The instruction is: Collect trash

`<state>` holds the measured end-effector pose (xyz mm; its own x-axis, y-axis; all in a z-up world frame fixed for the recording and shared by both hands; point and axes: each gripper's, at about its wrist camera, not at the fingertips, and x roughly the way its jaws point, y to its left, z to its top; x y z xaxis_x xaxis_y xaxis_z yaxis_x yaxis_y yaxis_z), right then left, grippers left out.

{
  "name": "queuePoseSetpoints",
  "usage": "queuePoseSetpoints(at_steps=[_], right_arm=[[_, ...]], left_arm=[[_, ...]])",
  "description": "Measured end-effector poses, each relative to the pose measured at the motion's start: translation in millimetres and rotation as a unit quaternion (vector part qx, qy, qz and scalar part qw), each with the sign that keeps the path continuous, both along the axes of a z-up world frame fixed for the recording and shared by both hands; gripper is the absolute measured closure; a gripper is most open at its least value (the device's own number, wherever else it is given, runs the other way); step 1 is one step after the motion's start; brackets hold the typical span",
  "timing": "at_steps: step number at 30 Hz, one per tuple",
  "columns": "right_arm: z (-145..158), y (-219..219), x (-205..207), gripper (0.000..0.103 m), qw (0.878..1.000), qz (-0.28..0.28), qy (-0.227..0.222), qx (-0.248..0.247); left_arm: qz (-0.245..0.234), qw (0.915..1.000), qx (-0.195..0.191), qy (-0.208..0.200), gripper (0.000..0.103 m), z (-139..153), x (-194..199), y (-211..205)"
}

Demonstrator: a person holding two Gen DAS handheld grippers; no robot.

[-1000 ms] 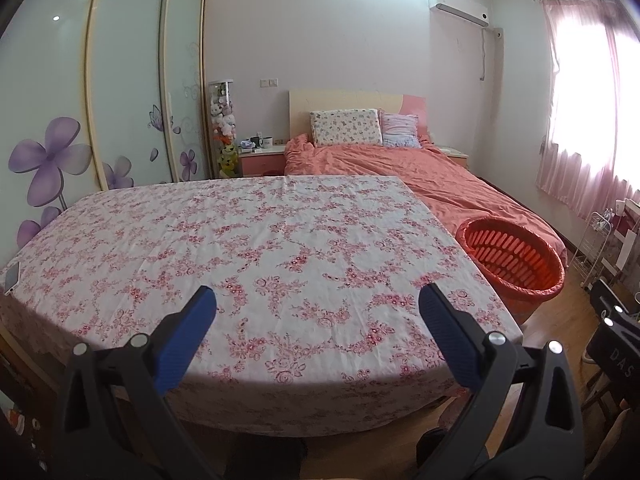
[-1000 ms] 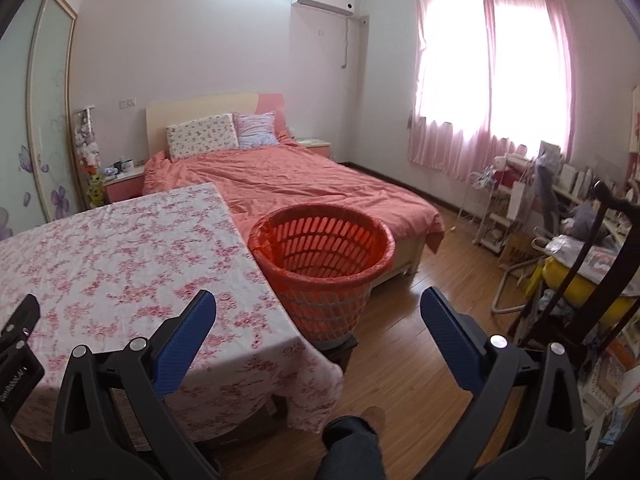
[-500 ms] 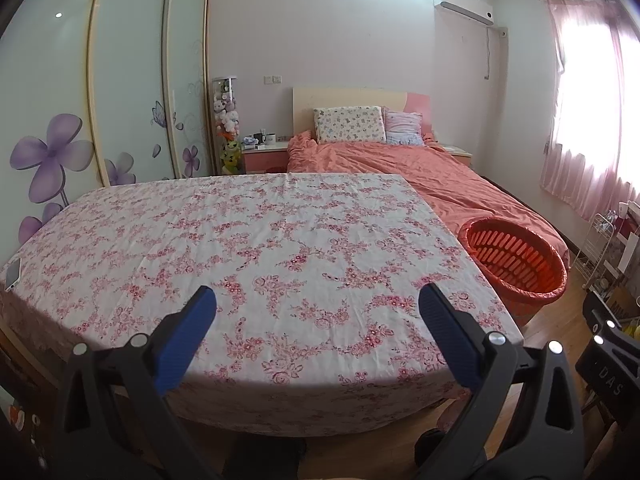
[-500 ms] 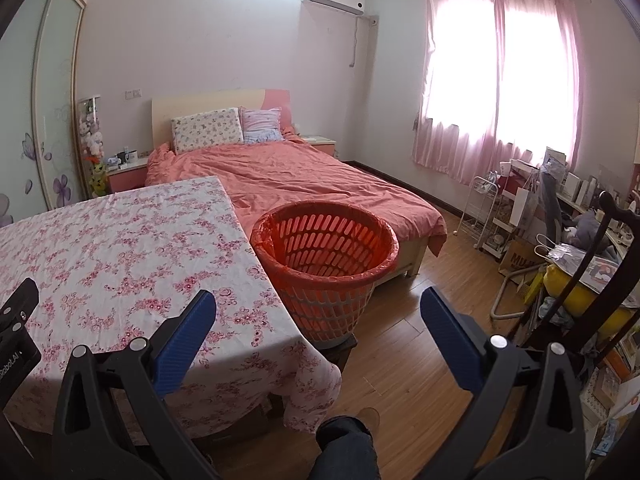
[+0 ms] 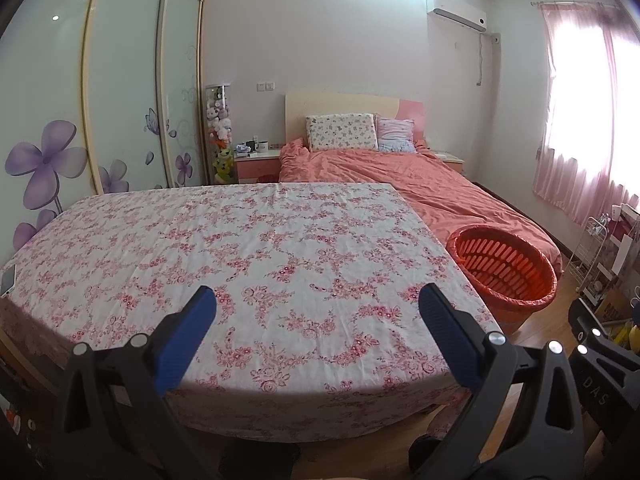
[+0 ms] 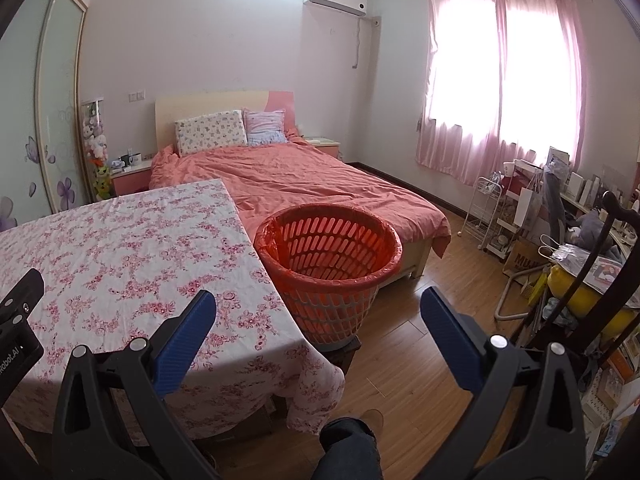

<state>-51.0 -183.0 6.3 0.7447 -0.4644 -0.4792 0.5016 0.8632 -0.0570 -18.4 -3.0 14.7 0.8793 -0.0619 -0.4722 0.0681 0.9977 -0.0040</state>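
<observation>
Gaping wide, both tongs (image 5: pixel 318 306) (image 6: pixel 319 308) face table (image 5: pixel 280 248) and orange basket (image 6: pixel 328 264).

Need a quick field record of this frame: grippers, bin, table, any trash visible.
left gripper: open, empty, over near edge of table
right gripper: open, empty, aimed toward basket
basket: orange slotted, red liner, beside table's right edge on a low stand; nothing visible inside
table: floral cloth; phone-like item at far left edge
trash: none visible
bed: beyond table, salmon cover

"DAS" on right gripper (image 5: pixel 600 368), "robot.AI" on left gripper (image 6: pixel 16 320), perhaps "MUM" on cardboard box (image 6: pixel 524 258)
</observation>
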Motion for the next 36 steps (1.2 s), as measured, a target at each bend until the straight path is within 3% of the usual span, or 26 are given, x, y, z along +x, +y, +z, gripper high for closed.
queuePoseSetpoints(at_steps=[36], right_arm=[[-1.3,0.6,4.7,0.002,1.000,-0.002,0.003,0.007]], left_arm=[[0.007,1.0000,0.004,0.004,0.004,-1.7,3.8,1.0]])
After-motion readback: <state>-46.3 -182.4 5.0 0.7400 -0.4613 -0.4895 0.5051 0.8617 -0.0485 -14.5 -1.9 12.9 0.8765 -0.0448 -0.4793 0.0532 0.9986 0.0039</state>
